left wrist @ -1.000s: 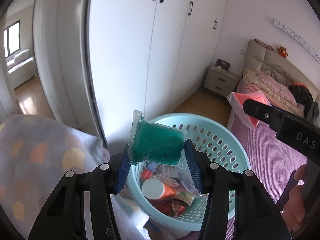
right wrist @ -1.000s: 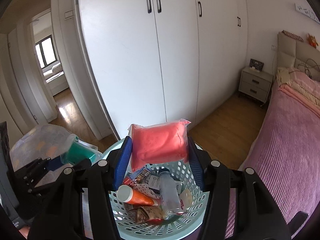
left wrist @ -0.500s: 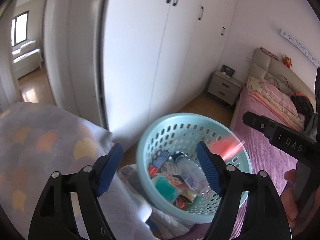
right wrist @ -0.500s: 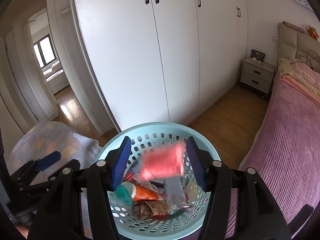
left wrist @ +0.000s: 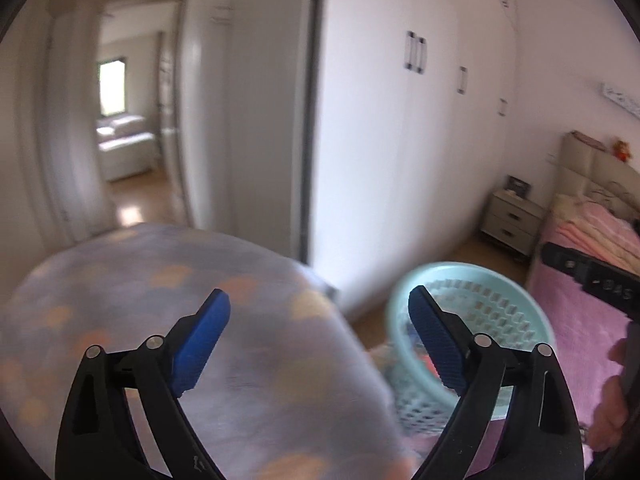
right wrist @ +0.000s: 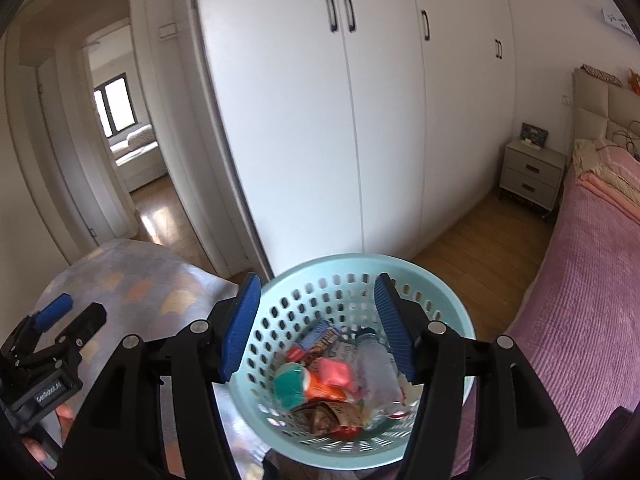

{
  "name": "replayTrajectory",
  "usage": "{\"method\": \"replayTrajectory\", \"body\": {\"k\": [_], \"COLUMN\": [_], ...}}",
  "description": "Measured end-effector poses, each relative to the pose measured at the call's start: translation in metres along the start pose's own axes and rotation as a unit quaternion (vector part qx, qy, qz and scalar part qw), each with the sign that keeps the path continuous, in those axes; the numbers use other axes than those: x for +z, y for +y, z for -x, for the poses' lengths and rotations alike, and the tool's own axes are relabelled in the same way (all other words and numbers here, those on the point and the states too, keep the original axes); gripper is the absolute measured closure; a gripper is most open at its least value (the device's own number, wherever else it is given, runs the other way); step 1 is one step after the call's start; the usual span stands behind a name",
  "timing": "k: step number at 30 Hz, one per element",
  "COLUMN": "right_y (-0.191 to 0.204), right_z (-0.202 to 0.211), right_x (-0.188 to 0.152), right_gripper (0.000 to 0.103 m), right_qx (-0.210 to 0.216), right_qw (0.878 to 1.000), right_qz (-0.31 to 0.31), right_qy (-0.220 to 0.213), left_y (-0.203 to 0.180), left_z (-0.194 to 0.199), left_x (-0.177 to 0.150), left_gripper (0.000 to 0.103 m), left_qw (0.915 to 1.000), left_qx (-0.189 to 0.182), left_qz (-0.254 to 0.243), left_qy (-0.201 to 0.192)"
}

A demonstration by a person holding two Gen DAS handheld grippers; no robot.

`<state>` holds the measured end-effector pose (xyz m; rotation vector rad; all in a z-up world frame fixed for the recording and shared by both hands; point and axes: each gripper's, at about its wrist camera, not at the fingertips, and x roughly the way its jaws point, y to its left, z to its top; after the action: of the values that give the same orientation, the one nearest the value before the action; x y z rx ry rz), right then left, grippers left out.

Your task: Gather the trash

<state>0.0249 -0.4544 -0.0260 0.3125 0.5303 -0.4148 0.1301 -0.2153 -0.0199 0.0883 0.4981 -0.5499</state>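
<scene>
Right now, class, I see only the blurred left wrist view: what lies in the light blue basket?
Observer: A pink packet and a green packet lie on top, beside an orange tube.
Operator: Anything else inside?
Observer: A clear plastic bottle lies toward the right wall, over crumpled wrappers.
Operator: Does the right hand-held gripper hold anything?
Observer: No; the right hand-held gripper has just been opening its jaws, and they stand empty above the basket.

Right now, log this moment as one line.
left gripper open, empty | right gripper open, empty | green pack, pink pack in basket
</scene>
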Motion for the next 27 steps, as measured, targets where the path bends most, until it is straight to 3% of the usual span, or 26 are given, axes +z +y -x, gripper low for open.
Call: {"method": "replayTrajectory", "body": {"k": [7,10,14,17,23,27], "right_y": [0.027,0.039,0.065,0.079,0.088,0.086], "right_z": [0.012,0.02,0.037,0.048,0.051,0.051], "right_x": [-0.02,-0.029,-0.041,-0.046,-0.051,-0.056], "right_gripper": [0.047,0.047,0.047,0.047,0.047,0.047], "right_qx": [0.015,0.031,-0.002,-0.021,-0.025,-0.028], "right_qw": [1.0,0.999,0.994,0.99,0.99,0.99], "right_qz": [0.013,0.01,0.051,0.071,0.069,0.055], "right_qy": [-0.023,-0.035,-0.092,-0.122,-0.124,-0.126], "left_y": [0.022,0.034,0.044,0.053,0.06,0.058], "left_z": [0.018,0.022,0.022,0.025,0.022,0.023], "left_x": [-0.019,-0.025,-0.033,-0.04,-0.044,-0.046], "left_gripper": [0.014,0.011,0.011,0.011,0.011,0.011], "left_qw": [0.9965,0.9945,0.9942,0.9907,0.9933,0.9926], "left_qx": [0.076,0.091,0.088,0.106,0.086,0.092], "left_qz": [-0.002,0.002,0.012,0.023,0.036,0.032], "left_qy": [-0.034,-0.051,-0.06,-0.082,-0.069,-0.073]}}
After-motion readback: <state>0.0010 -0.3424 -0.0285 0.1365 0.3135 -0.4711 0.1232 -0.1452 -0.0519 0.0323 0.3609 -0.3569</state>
